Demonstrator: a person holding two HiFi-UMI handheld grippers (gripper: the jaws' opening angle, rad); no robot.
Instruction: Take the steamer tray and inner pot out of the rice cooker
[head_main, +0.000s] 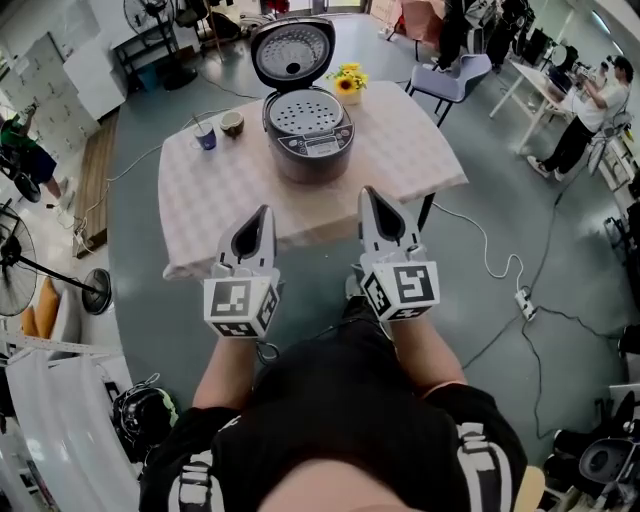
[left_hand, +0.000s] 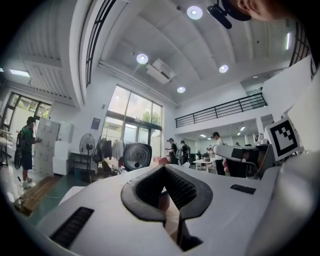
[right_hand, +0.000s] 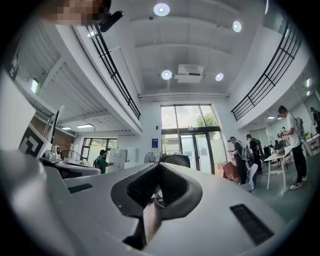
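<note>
The rice cooker (head_main: 308, 140) stands open at the far middle of the table (head_main: 230, 200), its lid (head_main: 292, 50) tipped up and back. A perforated grey steamer tray (head_main: 305, 112) sits in its mouth; the inner pot below is hidden. My left gripper (head_main: 264, 212) and right gripper (head_main: 369, 194) hover side by side over the table's near edge, pointing at the cooker, well short of it. Both are shut with nothing in them. The raised lid (left_hand: 137, 156) shows beyond the left gripper (left_hand: 168, 194), and the lid (right_hand: 175, 160) shows just past the right gripper (right_hand: 152, 195).
A blue cup (head_main: 205, 135) with a straw and a small bowl (head_main: 232, 123) stand left of the cooker, yellow flowers (head_main: 349, 80) behind it. A chair (head_main: 450, 75) is at the table's far right. A floor fan (head_main: 60, 280) stands left; a cable and power strip (head_main: 520, 297) lie right.
</note>
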